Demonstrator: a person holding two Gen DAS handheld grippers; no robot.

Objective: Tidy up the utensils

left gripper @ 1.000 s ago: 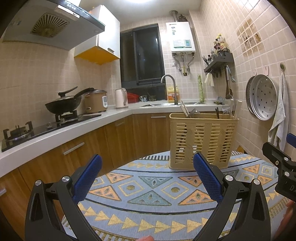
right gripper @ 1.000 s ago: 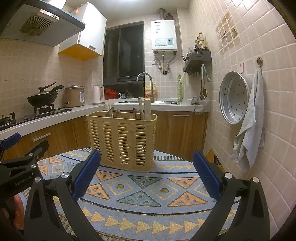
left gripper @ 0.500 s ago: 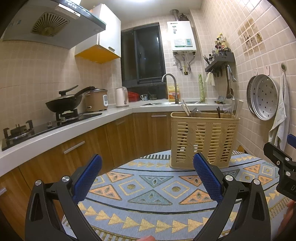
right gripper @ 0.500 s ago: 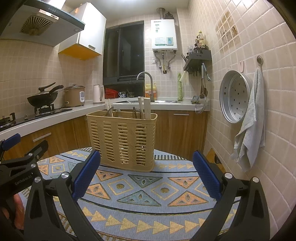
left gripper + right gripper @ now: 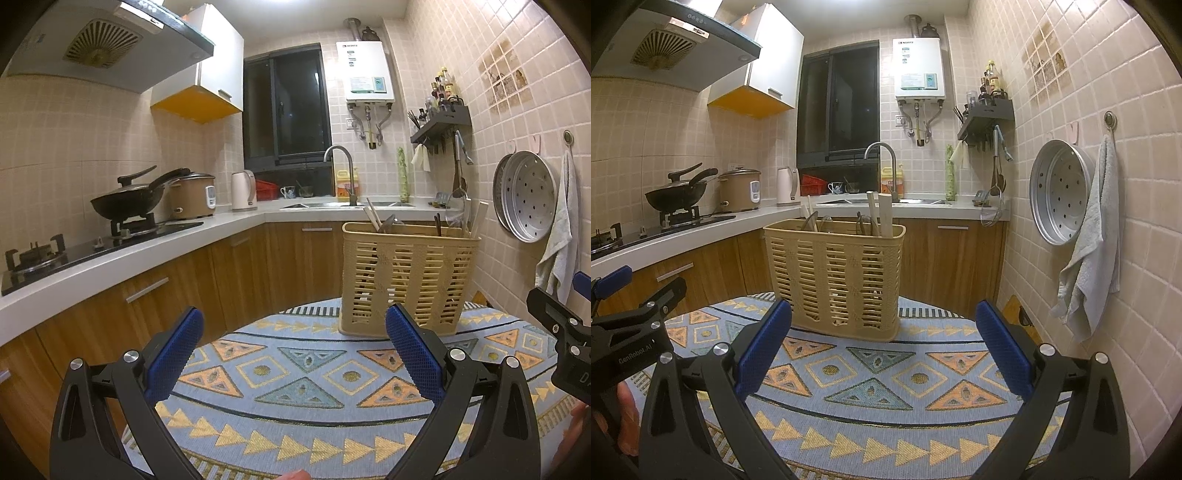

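Observation:
A tan slatted utensil basket (image 5: 406, 280) stands upright at the far side of a round table with a blue patterned cloth (image 5: 303, 373). It also shows in the right wrist view (image 5: 834, 277). Several utensils (image 5: 879, 216) stick up out of it: chopsticks, spoons, flat wooden pieces. My left gripper (image 5: 295, 347) is open and empty, low over the cloth, short of the basket. My right gripper (image 5: 882, 343) is open and empty, also in front of the basket. Each gripper shows at the edge of the other's view.
A kitchen counter (image 5: 110, 258) with a wok, rice cooker and kettle runs along the left. A sink with a tap (image 5: 882, 170) is behind the basket. A steamer tray (image 5: 1060, 192) and a towel (image 5: 1089, 243) hang on the right wall.
Both views have barely shifted. The grippers stay open and the basket has not moved.

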